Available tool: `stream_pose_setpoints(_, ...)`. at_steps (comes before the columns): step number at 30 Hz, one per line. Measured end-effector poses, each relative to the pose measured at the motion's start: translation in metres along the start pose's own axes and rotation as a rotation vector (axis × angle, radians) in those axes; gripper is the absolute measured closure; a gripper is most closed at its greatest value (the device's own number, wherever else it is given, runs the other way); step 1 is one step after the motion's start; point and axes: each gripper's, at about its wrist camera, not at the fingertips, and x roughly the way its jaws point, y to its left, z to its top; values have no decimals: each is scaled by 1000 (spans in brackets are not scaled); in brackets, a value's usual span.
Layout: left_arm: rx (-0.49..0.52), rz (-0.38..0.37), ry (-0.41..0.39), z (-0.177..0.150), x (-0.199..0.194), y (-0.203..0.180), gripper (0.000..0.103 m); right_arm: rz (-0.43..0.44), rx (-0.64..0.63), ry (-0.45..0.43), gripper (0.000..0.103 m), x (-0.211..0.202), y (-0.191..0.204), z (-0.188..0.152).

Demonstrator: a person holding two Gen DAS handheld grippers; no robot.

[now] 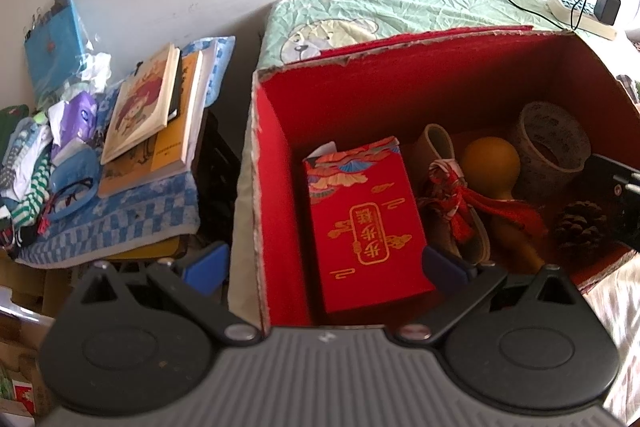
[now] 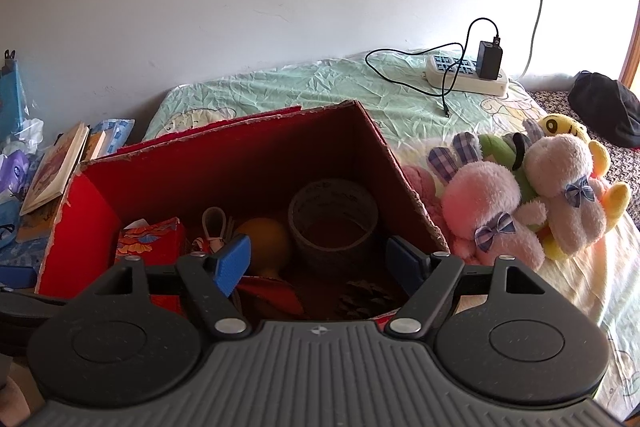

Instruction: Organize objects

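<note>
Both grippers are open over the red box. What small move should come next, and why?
Probably swing the right gripper toward the pink plush rabbit: both grippers are empty, the soft toys lie loose on the bed beside the red box, and the left gripper is farther from them.

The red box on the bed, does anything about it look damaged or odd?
Yes. The red box has frayed, chipped top edges showing bare cardboard, clearest along its left rim. Inside, the tape roll lies tilted against the back wall. Nothing is spilled.
</note>
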Motion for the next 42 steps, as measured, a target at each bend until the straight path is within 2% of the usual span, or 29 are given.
stream_pose_setpoints(12, -17, 6, 10, -1, 2, 3, 2, -27, -62, 6, 23, 3, 8, 6)
stream_pose_setpoints(29, -27, 7, 27, -3, 6, 4, 2, -40, -101, 52, 17, 13, 12, 8)
stream_pose_setpoints(42, -43, 13, 33, -3, 11, 7, 2, -41, -113, 78, 16, 19, 16, 10)
